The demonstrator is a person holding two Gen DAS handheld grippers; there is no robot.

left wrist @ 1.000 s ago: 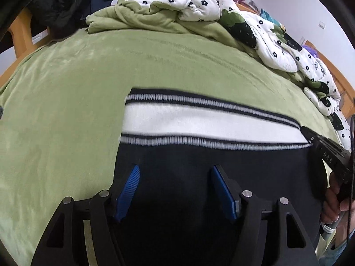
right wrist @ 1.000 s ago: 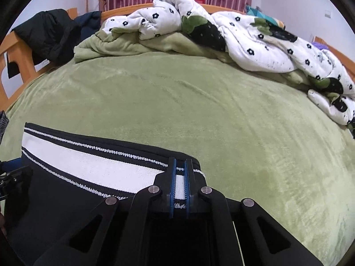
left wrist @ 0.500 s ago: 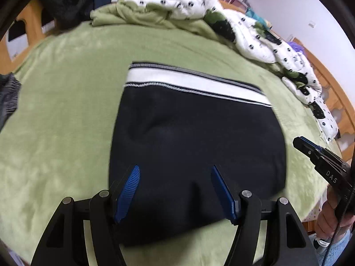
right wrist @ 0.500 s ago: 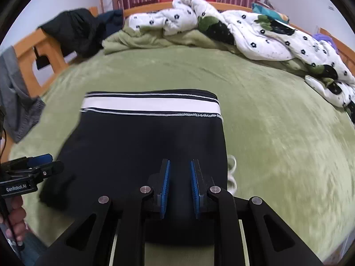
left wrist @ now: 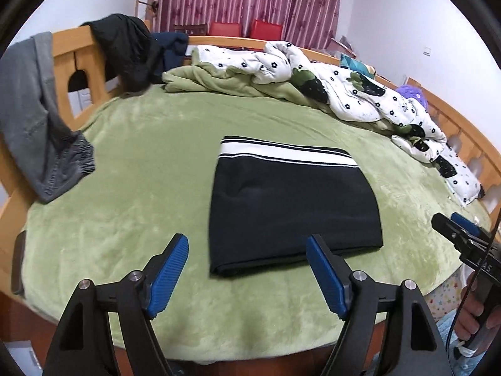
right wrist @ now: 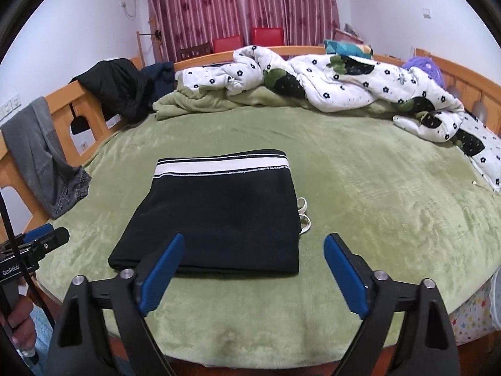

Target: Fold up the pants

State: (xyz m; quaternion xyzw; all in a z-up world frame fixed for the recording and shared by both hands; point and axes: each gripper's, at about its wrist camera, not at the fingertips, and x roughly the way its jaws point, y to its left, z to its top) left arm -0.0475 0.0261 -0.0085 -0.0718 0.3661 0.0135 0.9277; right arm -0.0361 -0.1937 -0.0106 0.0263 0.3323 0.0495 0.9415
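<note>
Left tool [right wrist: 37, 244] reads "GenRobo"; pants [right wrist: 216, 219] unlabeled.

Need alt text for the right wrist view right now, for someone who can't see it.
Folded black pants with a white waistband lie flat on a green blanket. The open right tool hangs empty at the near edge, the left tool at far left.

Both views are evenly and fairly brightly lit by soft indoor light, with only faint shadows under the folded pants [left wrist: 294, 206]. Fisheye distortion bows the bed [right wrist: 375, 188] into a dome and leaves black corners. Focus is sharp at centre and slightly soft towards the rim.
</note>
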